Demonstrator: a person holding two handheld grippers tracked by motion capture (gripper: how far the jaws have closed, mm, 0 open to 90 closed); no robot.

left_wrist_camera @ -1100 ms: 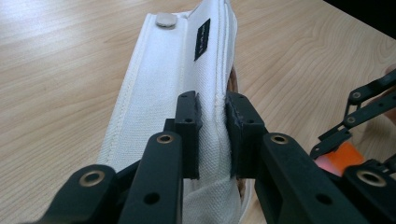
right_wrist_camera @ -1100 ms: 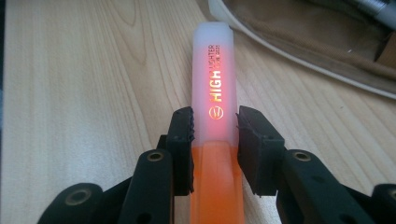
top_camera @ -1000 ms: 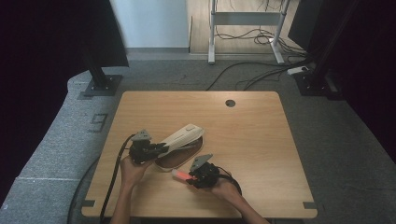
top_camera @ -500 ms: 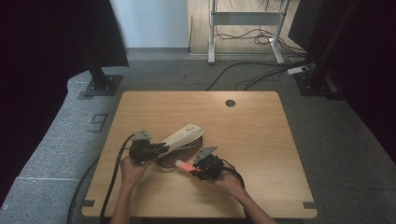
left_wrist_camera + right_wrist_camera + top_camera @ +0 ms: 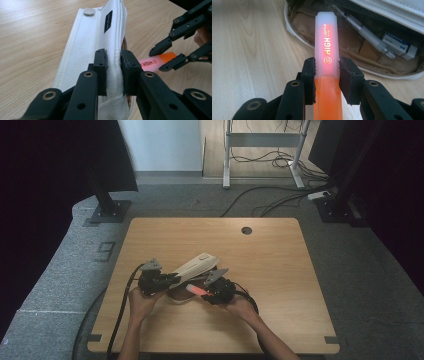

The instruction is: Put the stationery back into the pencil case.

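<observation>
Already the left gripper (image 5: 113, 72) has its jaws pinching the lifted flap of the white canvas pencil case (image 5: 92, 47) on the wooden counter (image 5: 280, 265). The right gripper (image 5: 327, 75) clamps the orange translucent highlighter (image 5: 326, 50), its capped tip at the case's open mouth; inserting and releasing it remain.

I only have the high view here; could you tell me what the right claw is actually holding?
Observer: An orange highlighter, clamped between the right claw pads, cap end toward the open pencil case.
Operator: Thank you. Is anything already inside the case?
Observer: Yes, a clear-barrelled pen and a white eraser.
Operator: And how is the left claw holding it?
Observer: The left claw pinches the white flap's edge, lifting it open.
</observation>
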